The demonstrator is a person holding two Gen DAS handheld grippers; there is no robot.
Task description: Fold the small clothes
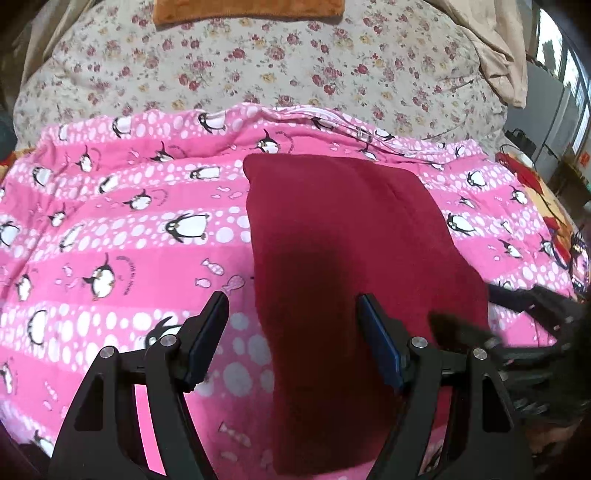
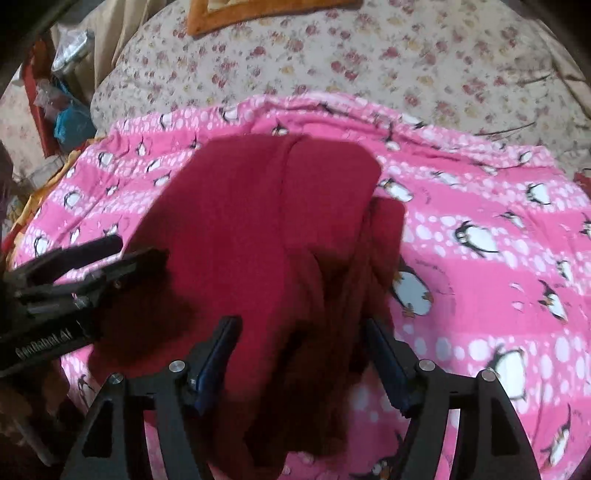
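Left claw [image 1: 291, 321] open above red garment [image 1: 343, 236]; right claw [image 2: 303, 343] open, straddling its bunched edge.

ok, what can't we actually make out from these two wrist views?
- Dark red garment: near end runs off the bottom edge in the left wrist view; garment type unclear.
- Same garment in the right wrist view: bunched right side is motion-blurred and shadowed, layers uncountable.
- Orange cloth: cut off by the top edge.
- Clutter beside the bed: too small and blurred to identify.
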